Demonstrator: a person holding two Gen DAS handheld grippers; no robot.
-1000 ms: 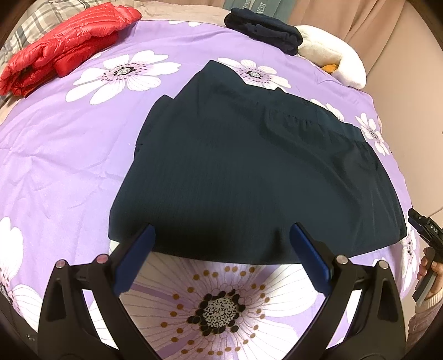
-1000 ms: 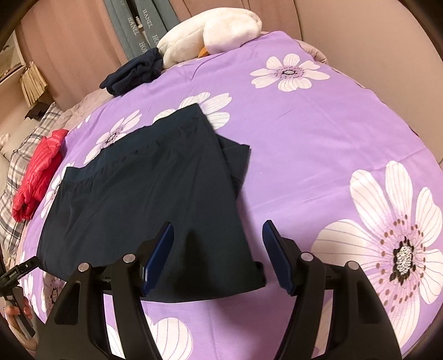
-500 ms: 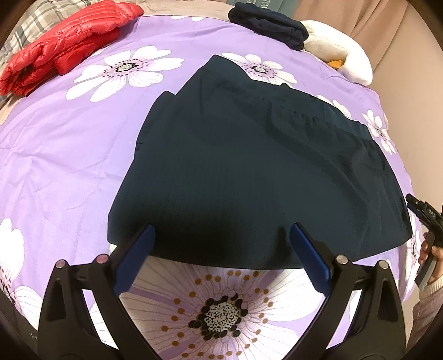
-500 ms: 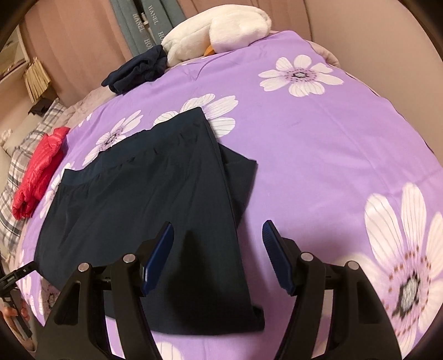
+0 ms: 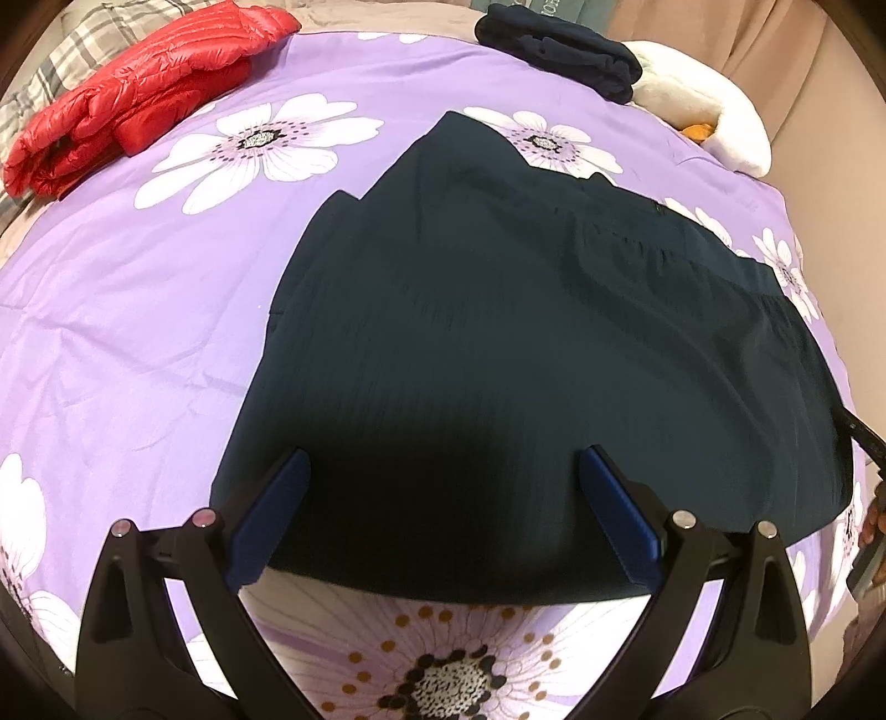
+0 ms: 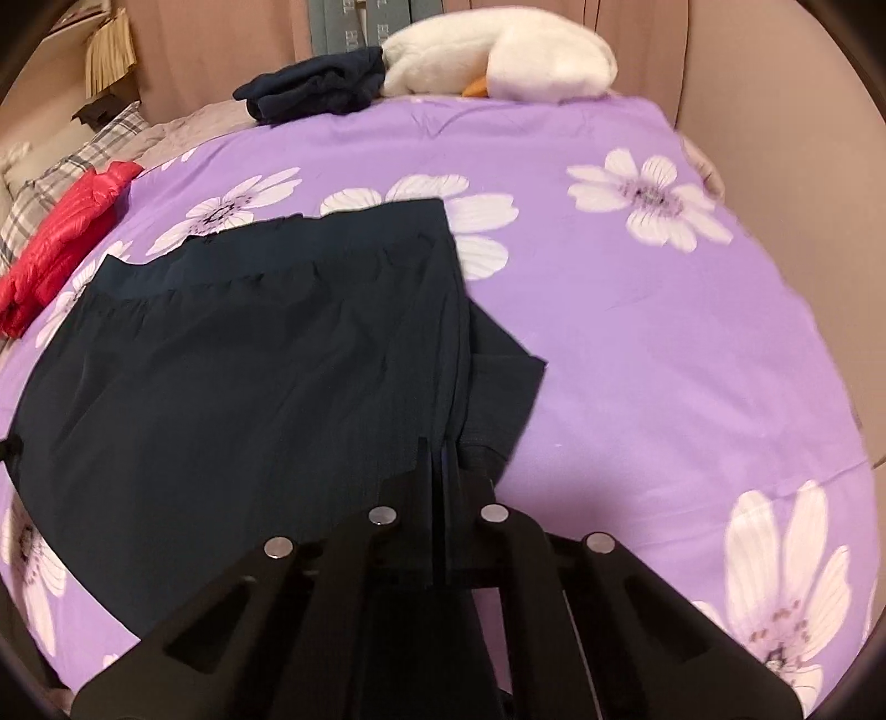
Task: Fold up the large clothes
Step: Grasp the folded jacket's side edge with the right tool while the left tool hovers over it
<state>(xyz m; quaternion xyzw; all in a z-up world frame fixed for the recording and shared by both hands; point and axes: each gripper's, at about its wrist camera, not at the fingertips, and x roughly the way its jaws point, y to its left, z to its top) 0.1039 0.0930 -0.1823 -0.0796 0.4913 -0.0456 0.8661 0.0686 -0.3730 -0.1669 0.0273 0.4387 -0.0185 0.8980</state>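
Dark garment (image 5: pixel 526 343) is spread flat on the purple flowered bedspread (image 5: pixel 138 310), its gathered waistband toward the far side. Its near corner is seen pinched by the right gripper (image 6: pixel 440 459), whose jaws have just been closing and are shut on the cloth. The left gripper (image 5: pixel 443 471) is held wide open over the near hem, nothing gripped.

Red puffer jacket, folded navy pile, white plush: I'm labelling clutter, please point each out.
red puffer jacket (image 5: pixel 138 105), left wrist view, quilted middle.
folded navy pile (image 5: pixel 559 47), left wrist view, top fold.
white plush (image 6: pixel 498 58), right wrist view, body.
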